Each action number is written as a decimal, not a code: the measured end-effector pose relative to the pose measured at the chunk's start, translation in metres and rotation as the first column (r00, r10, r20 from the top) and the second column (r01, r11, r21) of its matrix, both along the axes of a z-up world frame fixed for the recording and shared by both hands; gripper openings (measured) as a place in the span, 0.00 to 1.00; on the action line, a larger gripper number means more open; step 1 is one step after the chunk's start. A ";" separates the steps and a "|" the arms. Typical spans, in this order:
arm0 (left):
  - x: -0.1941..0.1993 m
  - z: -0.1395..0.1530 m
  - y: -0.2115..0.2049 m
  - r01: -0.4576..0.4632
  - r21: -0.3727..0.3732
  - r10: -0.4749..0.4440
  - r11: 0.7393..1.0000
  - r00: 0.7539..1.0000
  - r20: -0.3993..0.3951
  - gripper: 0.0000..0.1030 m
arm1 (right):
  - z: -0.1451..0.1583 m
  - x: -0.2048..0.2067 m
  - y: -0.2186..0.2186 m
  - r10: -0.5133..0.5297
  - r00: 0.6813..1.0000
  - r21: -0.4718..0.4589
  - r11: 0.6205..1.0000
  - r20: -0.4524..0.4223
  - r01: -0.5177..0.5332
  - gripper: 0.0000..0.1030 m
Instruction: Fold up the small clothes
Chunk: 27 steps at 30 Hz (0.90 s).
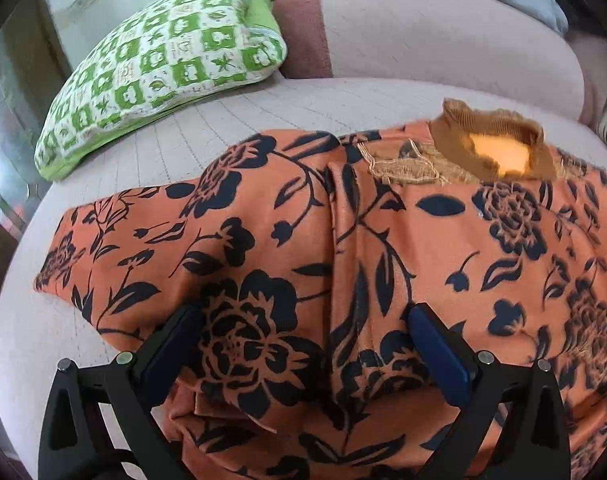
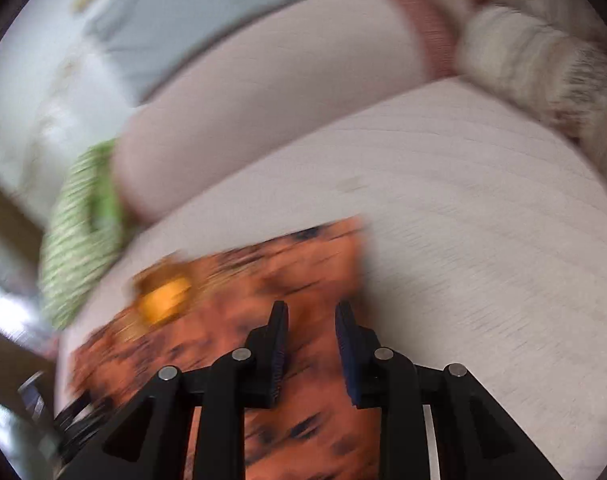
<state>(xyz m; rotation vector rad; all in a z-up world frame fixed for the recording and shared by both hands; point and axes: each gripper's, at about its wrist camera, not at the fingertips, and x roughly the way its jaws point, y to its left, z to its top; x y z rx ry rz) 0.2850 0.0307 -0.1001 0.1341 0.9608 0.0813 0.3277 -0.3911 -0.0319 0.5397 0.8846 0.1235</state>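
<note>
An orange top with a black flower print [image 1: 343,248] lies spread on a pale pink sofa seat [image 1: 263,104], its tan ribbed collar [image 1: 491,144] toward the back. My left gripper [image 1: 303,320] is open wide, its blue-padded fingers [image 1: 435,344] resting on either side of a fold in the cloth near its lower edge. In the blurred right wrist view the same top [image 2: 263,280] lies at lower left. My right gripper [image 2: 311,312] hovers over the top's right part with its jaws a narrow gap apart and nothing between them.
A green-and-white patterned cushion [image 1: 163,68] leans at the sofa's back left. The pink backrest [image 1: 443,32] runs behind the top. A cream knitted throw [image 2: 543,60] lies at the sofa's right end. Bare seat [image 2: 483,220] lies right of the top.
</note>
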 end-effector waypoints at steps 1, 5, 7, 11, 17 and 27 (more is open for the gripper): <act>0.001 0.000 0.003 -0.014 -0.010 0.014 1.000 1.000 -0.006 1.00 | -0.002 -0.007 0.010 0.084 0.996 0.079 0.993 0.009 -0.084 0.28; 0.001 0.005 0.007 -0.048 0.006 0.048 0.999 0.998 -0.031 1.00 | -0.072 -0.015 -0.016 0.038 0.976 0.199 0.980 -0.216 0.006 0.00; -0.002 0.006 0.011 -0.056 0.034 0.056 0.998 0.998 -0.011 1.00 | -0.061 -0.029 -0.030 -0.038 0.981 0.233 0.969 -0.189 0.083 0.08; -0.002 0.000 0.015 -0.058 0.009 0.058 0.998 0.998 -0.001 1.00 | -0.013 -0.015 -0.002 0.078 0.995 0.163 0.984 -0.063 -0.067 0.08; -0.010 0.002 0.018 -0.054 -0.009 0.055 0.998 0.998 0.013 1.00 | -0.064 0.081 0.018 0.186 0.965 0.279 0.952 -0.187 -0.129 0.06; -0.034 0.035 0.028 -0.010 -0.217 0.030 0.976 0.996 0.088 1.00 | -0.065 0.046 0.016 0.010 0.992 0.270 0.963 -0.127 0.025 0.19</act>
